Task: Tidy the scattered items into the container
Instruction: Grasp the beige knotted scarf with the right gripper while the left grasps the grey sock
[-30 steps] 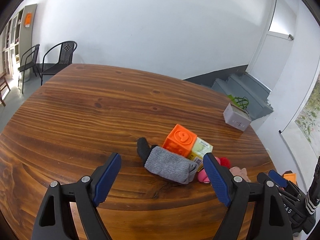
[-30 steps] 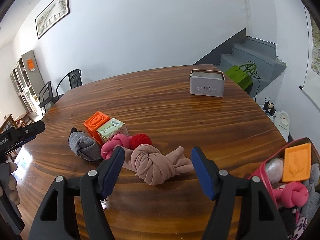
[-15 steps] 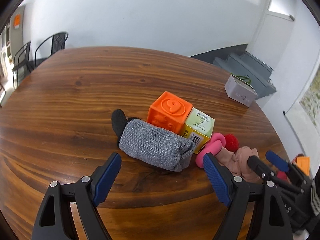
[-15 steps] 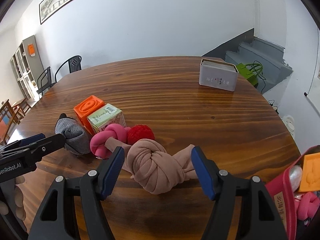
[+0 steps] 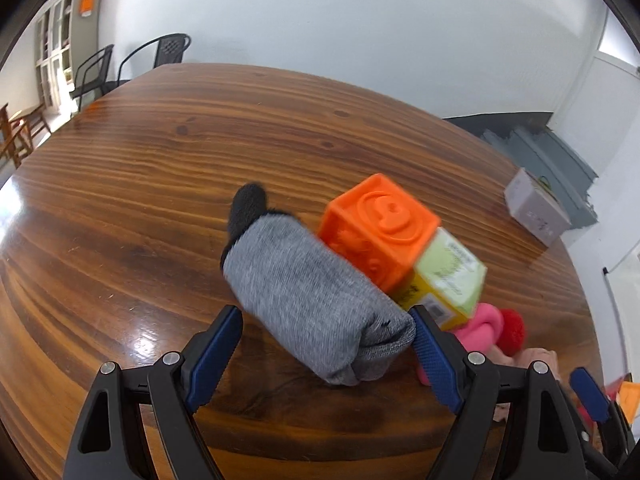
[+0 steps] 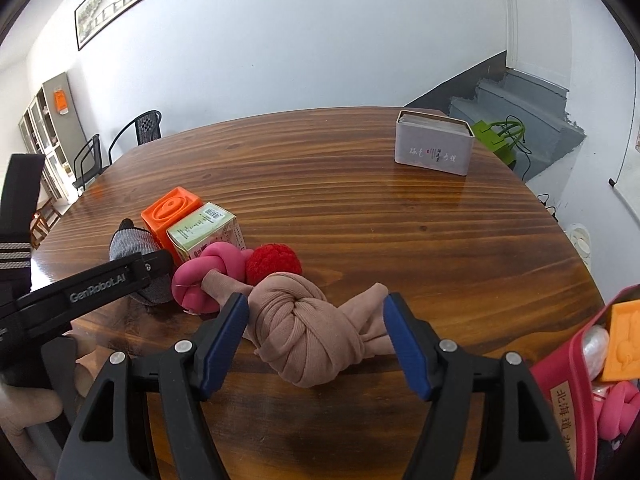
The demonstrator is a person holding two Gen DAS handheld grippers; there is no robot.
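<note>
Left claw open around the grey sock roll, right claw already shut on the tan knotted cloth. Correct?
Not quite. The right claw is open too: the right wrist view shows its pads either side of the tan knotted cloth. The left claw is open around the grey sock roll.

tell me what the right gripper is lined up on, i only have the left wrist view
Observer: The right gripper is open, with the knotted tan cloth between its fingers.
Operator: where's the container
Observer: The red container sits at the table's near right edge, already holding an orange block and a pink knot.
Operator: my tin on the right, is it open
Observer: The grey tin stands upright at the far side, lid on.
</note>
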